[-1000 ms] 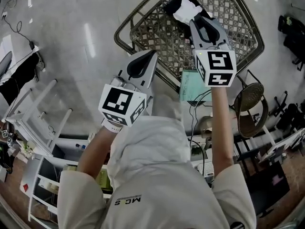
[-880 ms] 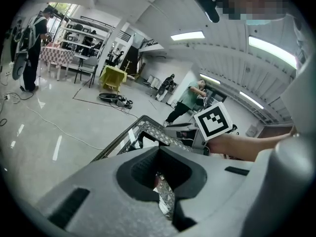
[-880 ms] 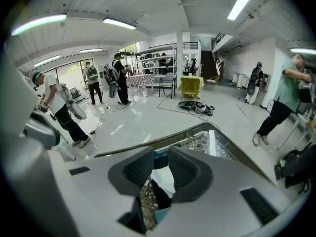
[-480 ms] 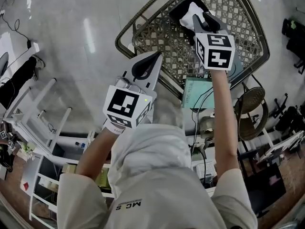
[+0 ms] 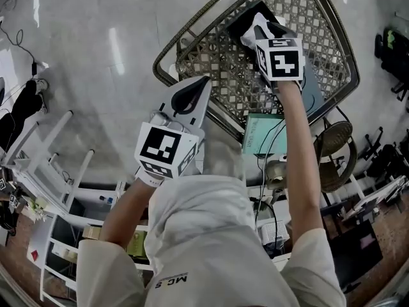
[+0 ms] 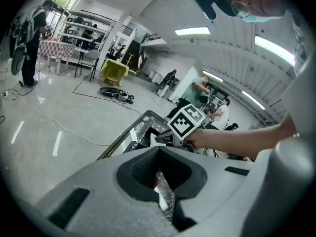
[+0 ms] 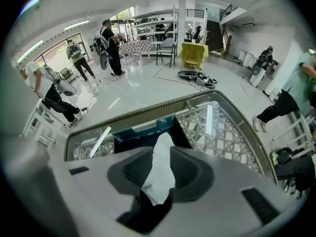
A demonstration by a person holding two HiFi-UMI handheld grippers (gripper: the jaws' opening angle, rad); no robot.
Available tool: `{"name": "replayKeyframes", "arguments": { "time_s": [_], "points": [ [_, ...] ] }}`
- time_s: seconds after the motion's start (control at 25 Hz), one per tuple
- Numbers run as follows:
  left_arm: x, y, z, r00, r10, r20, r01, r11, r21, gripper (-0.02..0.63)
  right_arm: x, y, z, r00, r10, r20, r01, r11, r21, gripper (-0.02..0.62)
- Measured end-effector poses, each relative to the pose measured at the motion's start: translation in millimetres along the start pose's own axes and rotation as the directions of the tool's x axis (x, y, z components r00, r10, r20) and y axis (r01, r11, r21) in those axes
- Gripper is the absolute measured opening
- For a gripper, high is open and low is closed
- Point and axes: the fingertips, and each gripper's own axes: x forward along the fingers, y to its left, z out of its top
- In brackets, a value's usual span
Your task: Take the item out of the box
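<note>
A dark open box stands on a round glass-topped wicker table. A crumpled white item sticks up out of it. My right gripper reaches down over the box. Its jaws are opening, and the white item stands between them in the gap without being squeezed. My left gripper hovers at the table's near rim, its tips together and holding nothing. From the left gripper view I see the right gripper's marker cube above the box.
A teal flat board and cables lie below the table's near edge. A round stool stands to the right and a white rack to the left. People stand farther off across the shiny floor.
My right gripper has moved forward over the box and now covers most of the white item. The left gripper has stayed near the table's rim.
</note>
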Motion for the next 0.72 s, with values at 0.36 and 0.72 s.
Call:
{"name": "replayKeyframes", "arguments": {
  "time_s": [0.36, 0.72],
  "points": [
    [2.7, 6.4, 3.4, 1.0, -0.008, 0.009, 0.009, 1.0, -0.028, 0.02, 19.7, -2.5, -15.2, 0.99, -0.01, -0.142, 0.011, 1.0, 0.01, 0.119],
    [-5.6, 15.1, 7.9, 1.0, 0.004, 0.023, -0.003, 1.0, -0.03, 0.02, 16.7, -2.5, -18.1, 0.985, -0.026, -0.168, 0.022, 0.999, -0.027, 0.022]
  ]
}}
